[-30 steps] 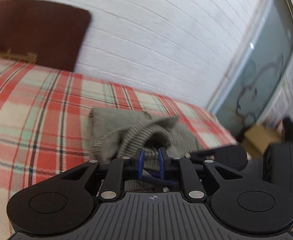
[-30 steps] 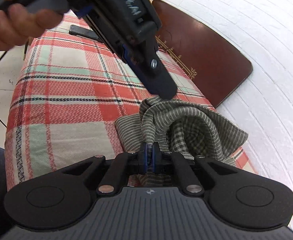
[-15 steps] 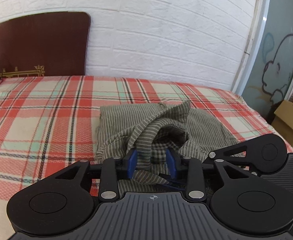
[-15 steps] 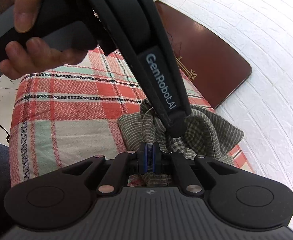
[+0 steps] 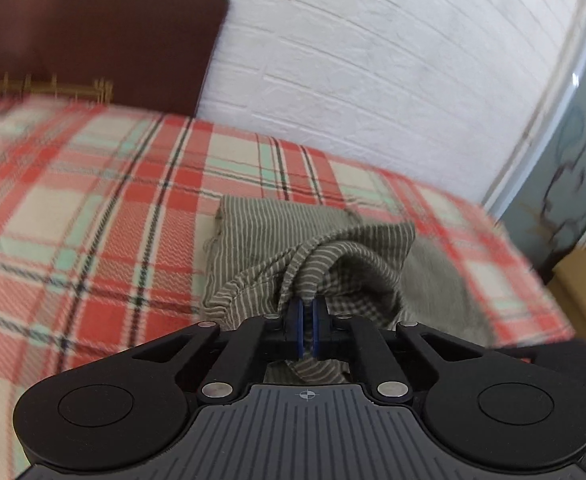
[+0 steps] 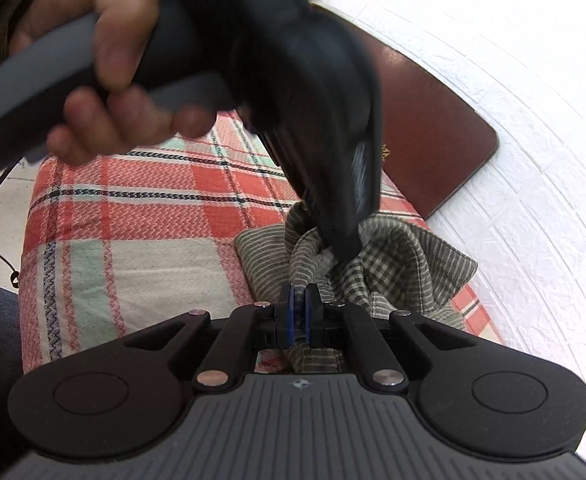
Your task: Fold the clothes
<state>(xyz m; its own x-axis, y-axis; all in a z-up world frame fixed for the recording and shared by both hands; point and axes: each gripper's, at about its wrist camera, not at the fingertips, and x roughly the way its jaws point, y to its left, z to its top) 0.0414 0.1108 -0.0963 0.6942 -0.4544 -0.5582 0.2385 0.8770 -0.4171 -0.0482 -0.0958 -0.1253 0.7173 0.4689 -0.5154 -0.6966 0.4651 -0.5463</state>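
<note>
Okay, left gripper (image 5: 308,312), black two-finger tool with blue pads: jaws pinched together on a raised fold of the olive-green striped cloth garment (image 5: 277,240), fabric visibly squeezed between the pads and bunching up in front of them. From the right wrist view the same left gripper (image 6: 339,248) comes in from above, tip buried in the garment's folds, held by the person's left hand (image 6: 105,80) wrapped around its grey-and-black handle.

Right gripper (image 6: 297,308), same black build with blue pads: jaws nearly together, clamping another bunch of that garment (image 6: 405,264), cloth running through the pads and hanging below them. The two grip spots sit near each other, left one just beyond the right one.

Garment lies crumpled near the middle-right of the red, cream and mint plaid bedspread (image 5: 93,232), partly lifted into a peak at the pinches, rest of it flat on the spread. Inner side shows a small check pattern, outer side thin stripes.

Beyond the bed, a dark brown board with gold trim (image 5: 105,40) leans against the white brick-pattern wall (image 5: 373,60). Far right of the left view, a pale blue-green panel with a dark line drawing (image 5: 565,184), blurred. Left view is motion-blurred at the edges.
</note>
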